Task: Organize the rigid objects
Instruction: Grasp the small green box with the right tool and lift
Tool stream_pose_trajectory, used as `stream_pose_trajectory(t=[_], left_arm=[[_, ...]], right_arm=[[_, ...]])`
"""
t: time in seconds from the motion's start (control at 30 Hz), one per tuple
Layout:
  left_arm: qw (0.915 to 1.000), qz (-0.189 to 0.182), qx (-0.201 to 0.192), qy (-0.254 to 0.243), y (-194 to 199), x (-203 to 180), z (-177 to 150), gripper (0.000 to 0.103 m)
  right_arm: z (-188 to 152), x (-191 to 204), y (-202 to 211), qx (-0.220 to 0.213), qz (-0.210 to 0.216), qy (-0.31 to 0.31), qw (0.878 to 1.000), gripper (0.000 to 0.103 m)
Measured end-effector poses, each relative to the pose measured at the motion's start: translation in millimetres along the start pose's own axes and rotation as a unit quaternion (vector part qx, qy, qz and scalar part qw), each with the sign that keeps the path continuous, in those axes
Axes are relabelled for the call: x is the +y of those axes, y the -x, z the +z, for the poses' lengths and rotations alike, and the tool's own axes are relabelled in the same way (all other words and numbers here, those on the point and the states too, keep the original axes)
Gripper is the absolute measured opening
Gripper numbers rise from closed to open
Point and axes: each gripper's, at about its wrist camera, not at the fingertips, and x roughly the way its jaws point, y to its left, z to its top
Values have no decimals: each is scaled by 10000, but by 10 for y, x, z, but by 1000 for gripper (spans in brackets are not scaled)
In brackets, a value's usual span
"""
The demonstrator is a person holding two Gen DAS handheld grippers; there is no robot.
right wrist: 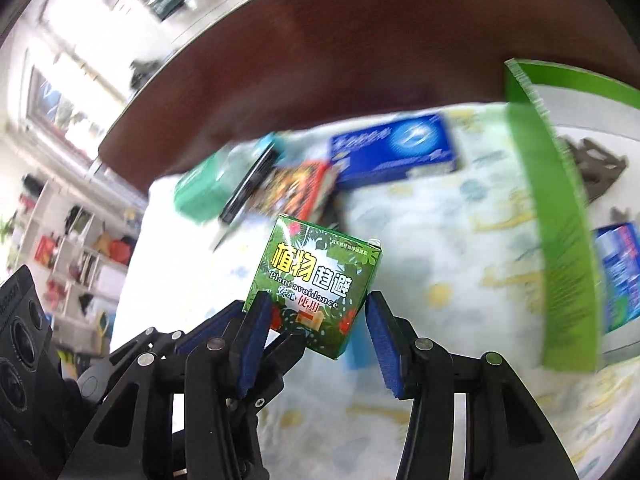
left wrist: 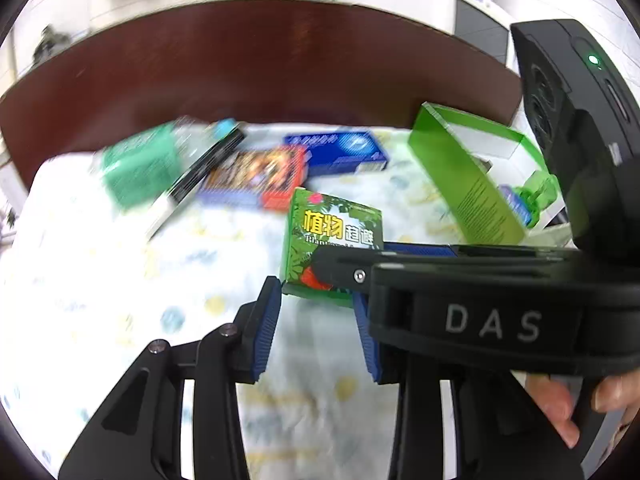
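Left wrist view. Tabletop (left wrist: 256, 68) is dark red-brown, with a pale patterned cloth (left wrist: 120, 280) spread over its near part. Left tongs (left wrist: 316, 320) are low in the frame with a moderate gap between the blue pads. One pad tip meets the lower left corner of the green plant-print box (left wrist: 336, 224). The other pad is hidden behind the right tongs (left wrist: 352, 258), so I cannot tell whether the left pair presses on the box. The right tongs come in from the right, with one finger across the box front and one behind it. A hand (left wrist: 568, 412) holds their grip. The box is tilted, in the air over the middle of the cloth. Along the cloth's far edge lie a blue box (left wrist: 340, 152), a red box (left wrist: 260, 178) and a blurred teal box (left wrist: 140, 168). A green see-through bin (left wrist: 460, 176) stands at the right edge.

Right wrist view. Right tongs (right wrist: 316, 316) are clenched on the plant-print box (right wrist: 316, 280), with a pad against each side of its lower half and the printed face toward the camera. A finger of the left tongs reaches under the box from the lower left. Blue box (right wrist: 396, 148), red box (right wrist: 298, 188) and teal box (right wrist: 202, 190) sit toward the far edge. The bin wall (right wrist: 560, 216) is on the right, with a blue-and-white pack (right wrist: 620, 276) inside.
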Motion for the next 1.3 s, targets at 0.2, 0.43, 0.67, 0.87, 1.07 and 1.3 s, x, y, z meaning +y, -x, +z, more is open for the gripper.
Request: stream_pose_trajectory(t=[0.2,0.43,0.67,0.87,1.07,1.3], left_arm=[[9986,-82,270,439,1,282,-288,34],[9949,-253,136,972,44,600,-239,34],[9945,-628,376,744,-227,475,-99,30],[9966,-506,227,604,-174,416,-91,27],[9982,-431,-120,391,37,299,79,27],[9973,-565,-461,-116,205,-152,360,27]], right_arm=[[-161,186,-308,550,308,219,9978,52],[-189,68,-274,490,220,8,9986,51],[-183,-72,-305,582,329,-281,9974,31],[-180,-56,-292,591,406,-162,9973,28],[-142,194,-102,171,149,381,9990,28],[-51,98,395,-462,179,374,9981,28]])
